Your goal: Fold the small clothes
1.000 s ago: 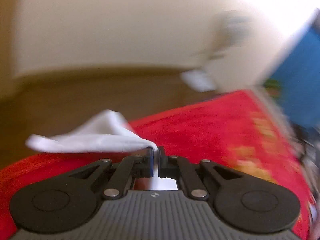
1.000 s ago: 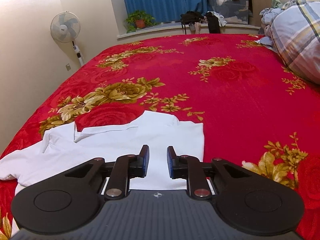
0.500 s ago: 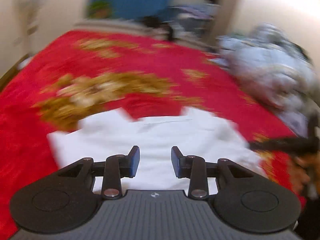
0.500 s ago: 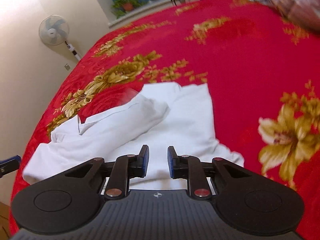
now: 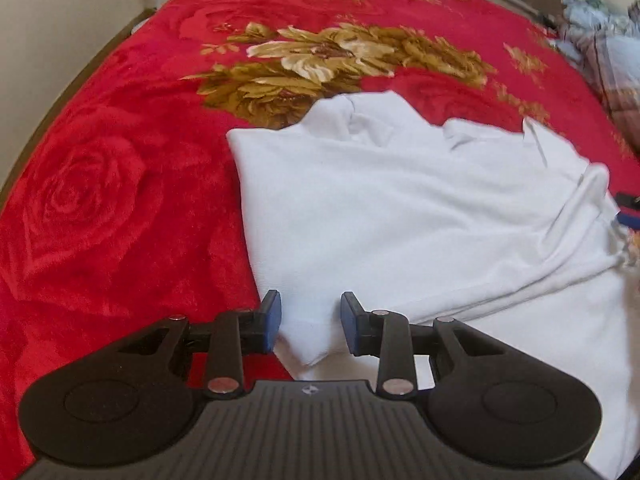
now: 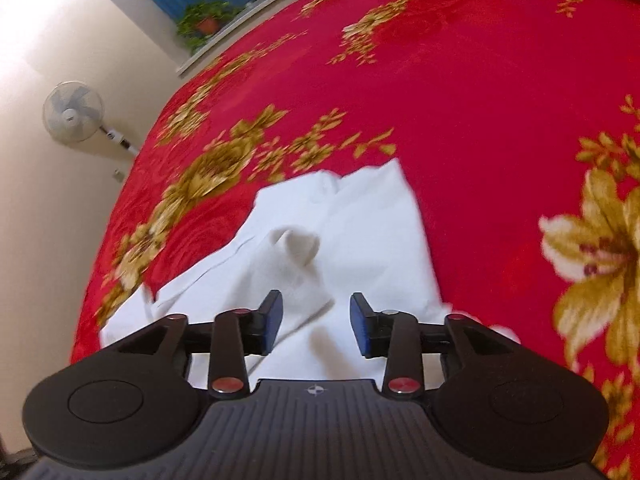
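A small white collared shirt (image 5: 400, 208) lies on the red flowered bedspread (image 5: 100, 200) with one side folded over its middle. My left gripper (image 5: 310, 322) hovers open over the shirt's near left corner, whose tip lies between the blue pads without being pinched. At the far right edge of the left wrist view, a bit of the other gripper's blue pad (image 5: 629, 218) shows. In the right wrist view the shirt (image 6: 360, 240) lies rumpled, a folded sleeve bunched in its middle. Just above its near edge, my right gripper (image 6: 316, 320) has its jaws opening, cloth under them but not gripped.
The bedspread (image 6: 480, 100) stretches far beyond the shirt. A standing fan (image 6: 72, 112) and a cream wall lie to the left. A potted plant (image 6: 204, 20) sits on the sill under blue curtains. A heap of checked bedding (image 5: 612, 52) is at the far right.
My left gripper let go of the white sleeve it held up, swung round and came down over the shirt's near left corner. The right gripper sank toward the shirt, tilted, and its jaws widened.
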A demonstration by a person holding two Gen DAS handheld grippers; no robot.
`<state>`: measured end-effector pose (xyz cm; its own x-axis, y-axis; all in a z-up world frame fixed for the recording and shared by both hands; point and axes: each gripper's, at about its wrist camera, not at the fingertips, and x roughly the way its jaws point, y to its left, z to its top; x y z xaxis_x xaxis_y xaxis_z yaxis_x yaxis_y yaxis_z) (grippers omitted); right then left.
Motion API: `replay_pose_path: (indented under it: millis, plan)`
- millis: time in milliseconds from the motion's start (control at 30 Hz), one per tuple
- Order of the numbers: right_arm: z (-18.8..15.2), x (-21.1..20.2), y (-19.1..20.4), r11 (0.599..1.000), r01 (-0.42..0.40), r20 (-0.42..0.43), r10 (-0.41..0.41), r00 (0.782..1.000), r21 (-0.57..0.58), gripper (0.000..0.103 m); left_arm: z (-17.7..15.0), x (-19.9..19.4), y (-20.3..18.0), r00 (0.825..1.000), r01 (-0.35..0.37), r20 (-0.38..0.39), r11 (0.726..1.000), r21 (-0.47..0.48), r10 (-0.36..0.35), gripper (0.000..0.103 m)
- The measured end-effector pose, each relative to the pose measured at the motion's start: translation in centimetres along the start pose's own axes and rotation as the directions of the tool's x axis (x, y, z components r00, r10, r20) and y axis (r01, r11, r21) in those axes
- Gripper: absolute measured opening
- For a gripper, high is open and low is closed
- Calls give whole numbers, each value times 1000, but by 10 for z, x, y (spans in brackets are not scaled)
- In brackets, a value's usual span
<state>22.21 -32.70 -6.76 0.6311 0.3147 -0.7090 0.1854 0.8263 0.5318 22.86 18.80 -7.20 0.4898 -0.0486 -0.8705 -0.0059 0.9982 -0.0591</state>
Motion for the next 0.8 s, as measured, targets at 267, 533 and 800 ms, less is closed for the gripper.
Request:
replay_pose_path:
  millis: [267, 533, 800]
  plan:
    - [9, 37, 5, 996, -46, -24, 44, 999, -78, 48, -4, -6, -1, 998, 42, 41, 998, -37, -41, 38]
    - [28, -23, 39, 955, -197, 126, 228, 965, -220, 2, 7, -26, 7, 979, 135, 172, 983, -124, -112, 39]
    - [44, -29, -26, 975, -23, 30, 30, 999, -223, 3, 2, -3, -16, 996, 76, 39, 997, -26, -75, 41]
